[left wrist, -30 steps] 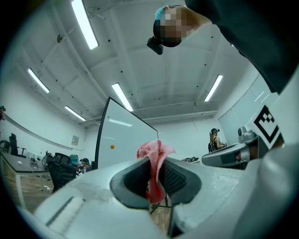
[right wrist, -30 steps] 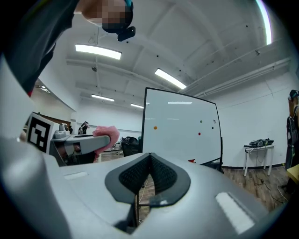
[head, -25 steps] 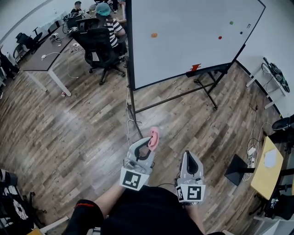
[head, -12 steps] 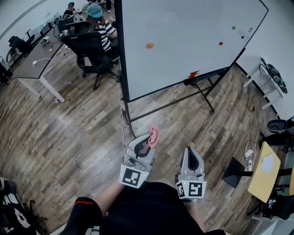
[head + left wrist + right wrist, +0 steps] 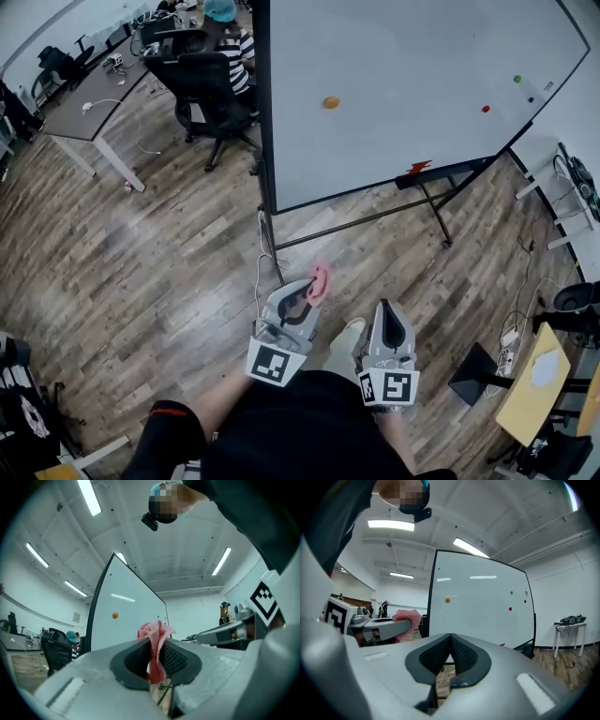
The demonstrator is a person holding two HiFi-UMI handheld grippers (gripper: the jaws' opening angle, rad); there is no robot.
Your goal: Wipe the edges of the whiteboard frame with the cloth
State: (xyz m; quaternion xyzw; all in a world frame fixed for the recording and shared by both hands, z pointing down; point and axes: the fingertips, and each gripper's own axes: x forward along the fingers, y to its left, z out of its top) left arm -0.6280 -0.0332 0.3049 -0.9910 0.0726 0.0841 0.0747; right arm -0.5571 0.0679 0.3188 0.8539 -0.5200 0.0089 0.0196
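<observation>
Left gripper (image 5: 313, 287): jaws clamped on the one pink cloth (image 5: 320, 280). The cloth stands up in a crumpled tuft from between the dark ribbed pads (image 5: 133, 660).
Right gripper (image 5: 387, 315): jaws pressed together with nothing between them.
Marker cubes: two, one per gripper. The left cube (image 5: 270, 365) and the right cube (image 5: 390, 387) each show a black-and-white square pattern.
Whiteboard (image 5: 403, 56): one, on a black stand, well apart from the cloth. Its dark frame (image 5: 263, 103) runs down the near edge.
Dots on the board: one orange (image 5: 331, 102), one green (image 5: 516, 79) and one red (image 5: 485, 109).
Tray item (image 5: 418, 168): one, red.
Wall notice (image 5: 76, 617): print too small to read.
Seated person (image 5: 234, 42): one, in a striped top, in a black chair (image 5: 202, 89).
Floor (image 5: 141, 253): wood planks.
</observation>
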